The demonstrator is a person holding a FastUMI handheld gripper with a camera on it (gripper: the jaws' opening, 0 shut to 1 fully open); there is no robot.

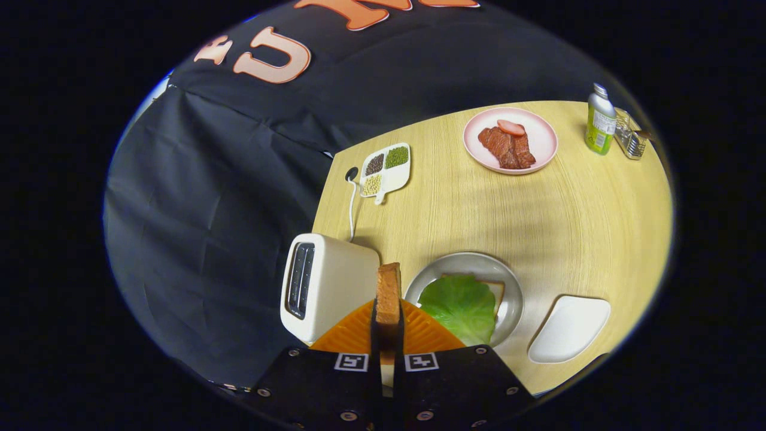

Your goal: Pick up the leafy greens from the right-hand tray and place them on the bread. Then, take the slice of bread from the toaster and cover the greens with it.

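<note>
A slice of bread (388, 293) is held edge-up, pinched between the two fingers of the claw (388, 326), so it is carried clear of the toaster (326, 287) just to the claw's left. Just ahead and to the right, the leafy greens (459, 305) are already laid over the bread (495, 292) on the metal plate (514, 299) (only a corner of that slice is seen). Further right on the desk (538, 215), the white tray (568, 329) lies emptied. Covering the greens is judged to be the step in hand.
</note>
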